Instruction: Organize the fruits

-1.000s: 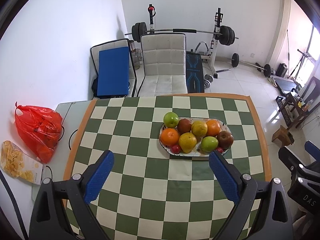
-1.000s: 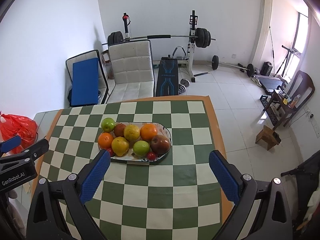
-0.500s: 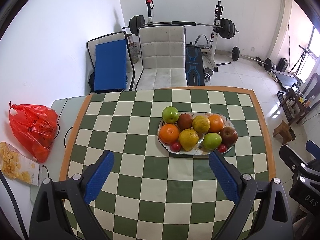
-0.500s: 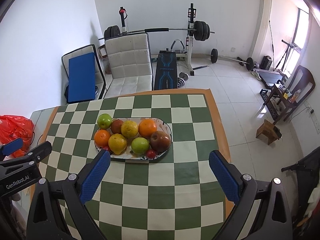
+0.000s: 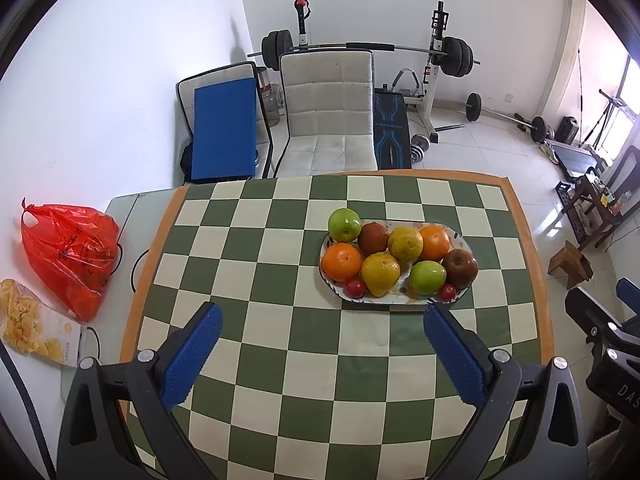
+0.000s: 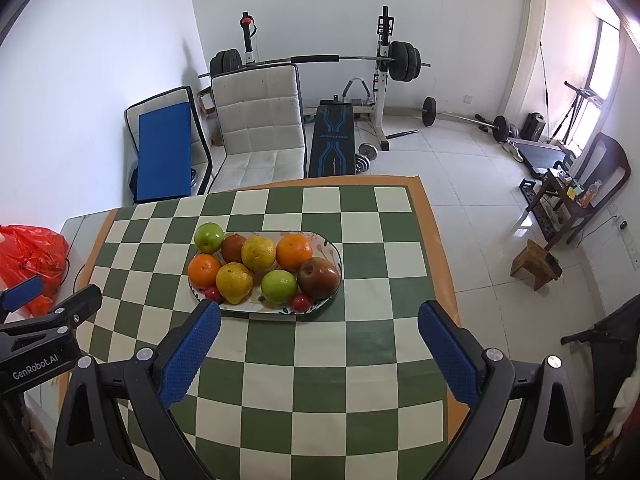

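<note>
You hold your left gripper point(image 5: 320, 320) and right gripper point(image 6: 319, 316) with jaws spread wide and empty above the checkered table point(image 5: 256, 280), presumably to survey the heaped fruits on the oval plate point(image 5: 464, 240) before choosing one.

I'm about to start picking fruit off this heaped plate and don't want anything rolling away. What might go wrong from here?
1. The green apple sits on the far left rim of the plate, partly overhanging; a nudge may roll it onto the table.
2. The fruits are packed touching, so pulling the yellow citrus could shift its neighbours.
3. The small red fruits at the near rim look easy to knock off with the open left gripper.
</note>
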A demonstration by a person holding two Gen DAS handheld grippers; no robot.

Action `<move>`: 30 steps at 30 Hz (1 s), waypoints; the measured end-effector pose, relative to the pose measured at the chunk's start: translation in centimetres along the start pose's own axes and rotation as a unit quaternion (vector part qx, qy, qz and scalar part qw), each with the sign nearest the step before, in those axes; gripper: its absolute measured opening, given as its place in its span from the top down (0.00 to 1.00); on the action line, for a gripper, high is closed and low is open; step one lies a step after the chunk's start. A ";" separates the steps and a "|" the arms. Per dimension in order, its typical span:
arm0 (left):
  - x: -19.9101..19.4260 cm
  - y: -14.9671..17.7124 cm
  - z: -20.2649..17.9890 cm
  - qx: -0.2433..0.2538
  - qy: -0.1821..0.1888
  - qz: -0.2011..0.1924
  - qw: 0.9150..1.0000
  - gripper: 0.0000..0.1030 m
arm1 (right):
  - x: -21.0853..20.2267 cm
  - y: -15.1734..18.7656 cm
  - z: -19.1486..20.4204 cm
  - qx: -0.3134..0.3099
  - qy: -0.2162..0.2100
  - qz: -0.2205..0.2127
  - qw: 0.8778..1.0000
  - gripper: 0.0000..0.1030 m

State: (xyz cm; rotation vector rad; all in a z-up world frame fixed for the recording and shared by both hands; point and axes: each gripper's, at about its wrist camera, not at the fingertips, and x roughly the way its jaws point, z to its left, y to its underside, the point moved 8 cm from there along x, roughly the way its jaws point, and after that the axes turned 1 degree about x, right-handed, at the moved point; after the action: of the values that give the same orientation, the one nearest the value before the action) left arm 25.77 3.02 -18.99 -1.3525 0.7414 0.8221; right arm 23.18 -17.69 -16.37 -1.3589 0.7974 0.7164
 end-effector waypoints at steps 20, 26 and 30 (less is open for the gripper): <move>-0.9 0.3 -0.3 0.000 0.001 -0.006 1.000 0.00 | -1.3 0.3 -0.6 0.001 -0.003 -0.004 1.000 0.02; -1.2 0.2 -0.5 0.002 0.001 -0.005 1.000 0.00 | -1.6 0.3 -0.8 0.000 -0.005 -0.004 1.000 0.02; -1.7 0.0 -1.0 0.003 0.004 -0.005 1.000 0.00 | -1.7 0.3 -0.8 0.000 -0.004 -0.003 1.000 0.02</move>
State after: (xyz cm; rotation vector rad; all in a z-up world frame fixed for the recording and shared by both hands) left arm 24.86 1.84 -17.65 -1.3542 0.7423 0.8068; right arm 21.87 -18.47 -15.15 -1.3569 0.7858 0.7174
